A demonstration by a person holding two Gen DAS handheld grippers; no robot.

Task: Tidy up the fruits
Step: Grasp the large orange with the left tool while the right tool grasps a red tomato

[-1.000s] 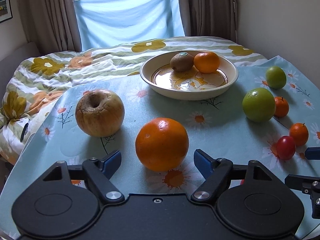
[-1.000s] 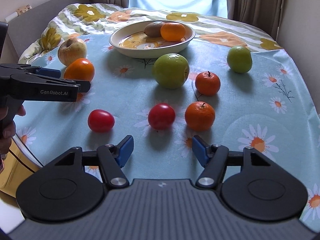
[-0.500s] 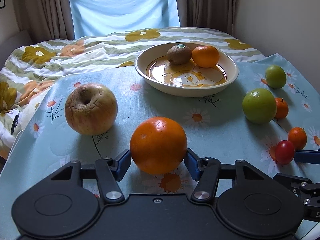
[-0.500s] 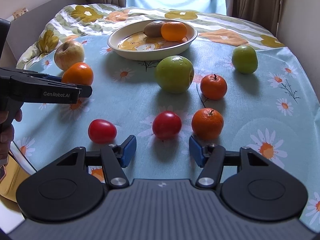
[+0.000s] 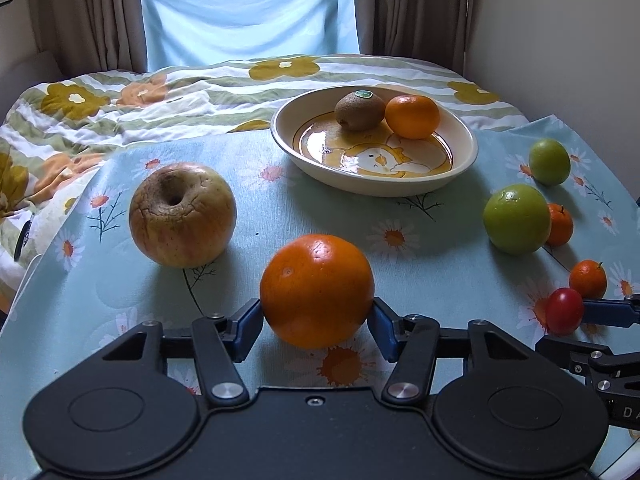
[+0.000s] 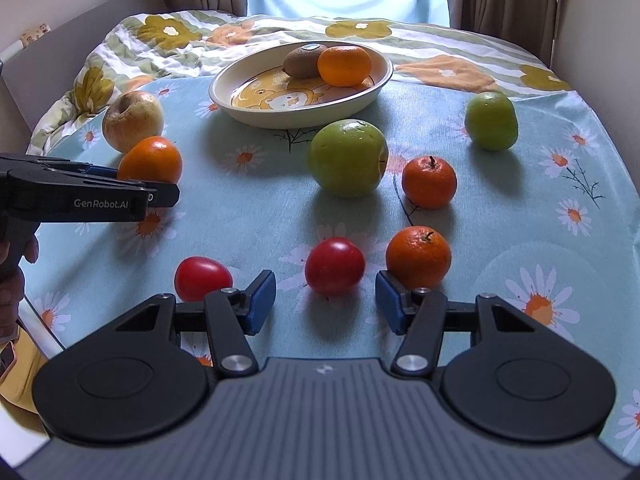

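Observation:
My left gripper is shut on a large orange, its blue pads pressed on both sides; the orange sits low over the cloth. It also shows in the right wrist view. My right gripper is open, its pads on either side of a red tomato without touching it. A cream bowl at the back holds a kiwi and a small orange.
A wrinkled yellow apple lies left of the held orange. Two green apples, two tangerines and a second tomato lie on the daisy cloth. A floral quilt lies behind.
My left gripper moved forward around the large orange and closed on it. My right gripper moved forward so that the red tomato lies between its open pads.

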